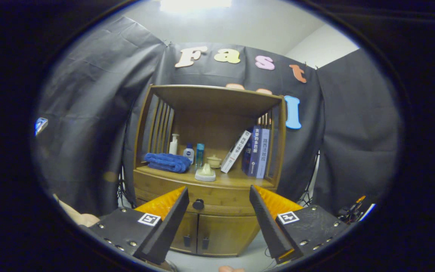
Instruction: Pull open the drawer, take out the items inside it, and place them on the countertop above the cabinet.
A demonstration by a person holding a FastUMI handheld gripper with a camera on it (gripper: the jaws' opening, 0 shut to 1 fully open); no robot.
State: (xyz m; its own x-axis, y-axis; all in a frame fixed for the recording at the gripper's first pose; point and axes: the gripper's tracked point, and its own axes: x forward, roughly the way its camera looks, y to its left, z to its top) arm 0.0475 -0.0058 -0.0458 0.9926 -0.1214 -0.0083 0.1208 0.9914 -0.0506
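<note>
A wooden cabinet [210, 177] stands against the booth wall, some way beyond my fingers. Its drawer [187, 198] is closed, with a dark round knob [198, 204] on its front just right of my left fingertip. My gripper [217, 198] is open with nothing between its fingers; the drawer front and knob show in the gap. The countertop [236, 182] above the drawer carries a folded blue towel [166, 162], a pale green lidded dish [205, 173] near its front edge, three bottles [188, 152] and a small lidded cup [214, 160]. The drawer's contents are hidden.
Books [253, 151] lean at the countertop's right side under the shelf roof. Two lower cabinet doors [210, 234] sit below the drawer. A person's arm [74, 215] shows beside the left finger. Cables and gear [349, 211] lie on the floor to the right.
</note>
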